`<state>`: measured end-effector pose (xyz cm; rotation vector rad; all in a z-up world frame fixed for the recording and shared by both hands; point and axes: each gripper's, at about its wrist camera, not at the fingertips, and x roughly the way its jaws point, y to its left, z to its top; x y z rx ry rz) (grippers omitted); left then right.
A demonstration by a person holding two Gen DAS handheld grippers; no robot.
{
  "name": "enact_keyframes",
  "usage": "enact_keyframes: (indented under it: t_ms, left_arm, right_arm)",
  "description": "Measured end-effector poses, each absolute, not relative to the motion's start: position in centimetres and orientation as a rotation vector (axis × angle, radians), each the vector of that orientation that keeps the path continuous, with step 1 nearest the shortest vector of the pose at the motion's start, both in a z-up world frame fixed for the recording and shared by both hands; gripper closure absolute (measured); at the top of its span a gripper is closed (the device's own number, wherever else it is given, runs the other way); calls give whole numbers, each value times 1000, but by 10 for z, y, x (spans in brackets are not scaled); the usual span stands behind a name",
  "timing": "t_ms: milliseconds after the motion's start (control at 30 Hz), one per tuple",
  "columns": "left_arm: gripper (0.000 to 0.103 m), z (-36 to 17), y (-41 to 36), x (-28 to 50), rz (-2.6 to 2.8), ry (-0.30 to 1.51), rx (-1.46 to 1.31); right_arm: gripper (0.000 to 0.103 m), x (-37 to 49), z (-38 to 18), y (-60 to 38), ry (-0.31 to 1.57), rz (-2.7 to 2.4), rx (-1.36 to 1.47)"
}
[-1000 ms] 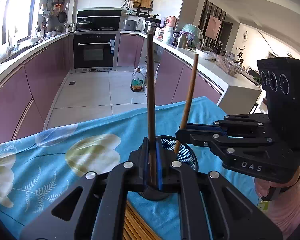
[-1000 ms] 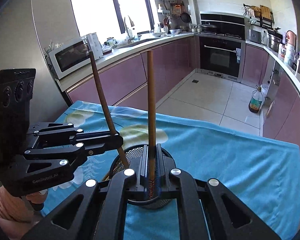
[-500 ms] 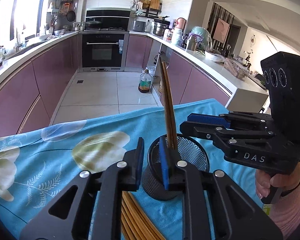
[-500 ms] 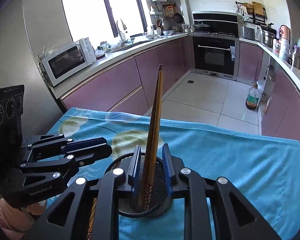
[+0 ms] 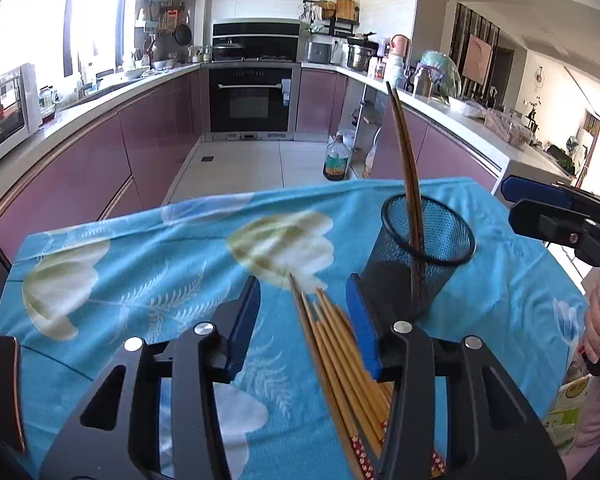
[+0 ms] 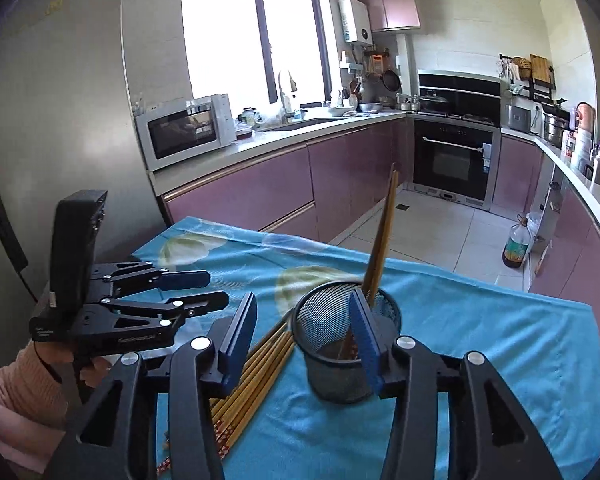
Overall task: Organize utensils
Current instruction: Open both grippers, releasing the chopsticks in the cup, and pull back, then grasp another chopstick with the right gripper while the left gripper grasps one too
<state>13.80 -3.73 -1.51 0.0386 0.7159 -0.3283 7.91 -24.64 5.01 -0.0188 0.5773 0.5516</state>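
A black mesh cup stands on the blue flowered cloth. Two brown chopsticks lean together inside it. A pile of several light chopsticks lies on the cloth left of the cup. My left gripper hovers over that pile, its jaws opening, the pads touching nothing. My right gripper is near the cup, its jaws opening too. The cup stands just beyond its right finger, which covers part of the rim, and nothing is held.
A dark flat object lies at the cloth's left edge, a green packet at its right. A person's hands hold both grippers. Beyond the table's far edge are the tiled floor, an oil bottle and purple cabinets.
Both grippers were shut on a chopstick over the cup, then let go. The two chopsticks now lean in the cup. Both grippers have drawn back with wider jaws.
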Motion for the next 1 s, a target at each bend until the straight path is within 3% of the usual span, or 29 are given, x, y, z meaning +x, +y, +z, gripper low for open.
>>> enact_keyframes:
  t_ms: [300,567,1000]
  left_arm:
    - [58,-77,-28,113,-311,842,69]
    - [58,-92,-29,105,-312,870,67]
    - [59,-95,-38,107,-351,881,87]
  right_arm:
    - [59,74,-20,-197,789,606,-77]
    - [79,75,-60,-178,888,571,-106]
    - [80,79,-62,-190,905,539,-61]
